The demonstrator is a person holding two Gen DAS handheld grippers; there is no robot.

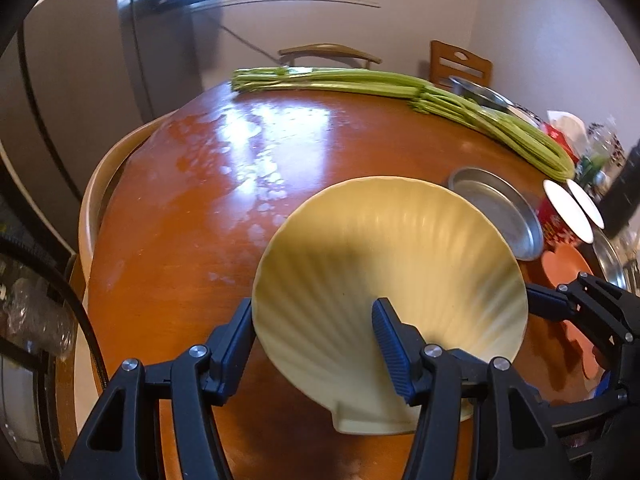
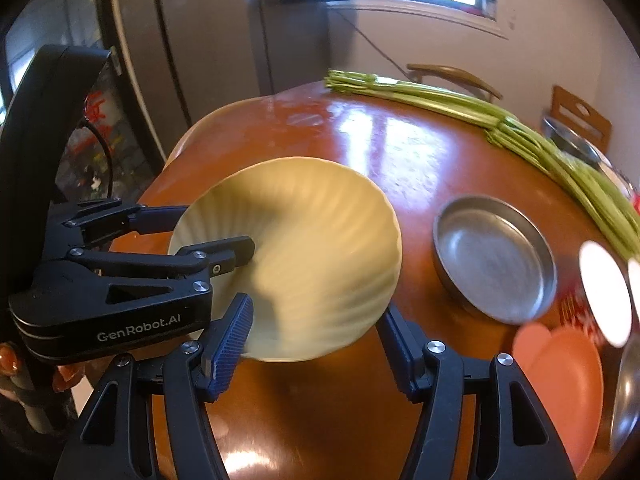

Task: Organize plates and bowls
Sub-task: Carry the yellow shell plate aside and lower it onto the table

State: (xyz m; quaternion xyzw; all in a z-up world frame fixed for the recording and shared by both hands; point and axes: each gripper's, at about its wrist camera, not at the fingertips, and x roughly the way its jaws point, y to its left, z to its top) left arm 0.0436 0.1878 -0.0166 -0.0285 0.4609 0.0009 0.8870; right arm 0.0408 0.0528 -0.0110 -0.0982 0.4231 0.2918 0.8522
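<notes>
Right wrist view, one shell plate gripped by both grippers' fingers, one steel pan

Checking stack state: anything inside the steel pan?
Nothing visible inside the steel pan: bare metal floor in both views. The shell plate hides its near-left rim in the left view; underneath is hidden.

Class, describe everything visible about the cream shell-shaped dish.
The cream shell-shaped dish is scallop-shaped, pale yellow and smooth, perhaps ceramic or melamine, with ribs fanning from a squared tab at its near end. It looks empty and is tilted above the wooden table. The left gripper straddles its rim, one jaw inside, one outside. The right gripper brackets its near edge; contact there is unclear.
</notes>
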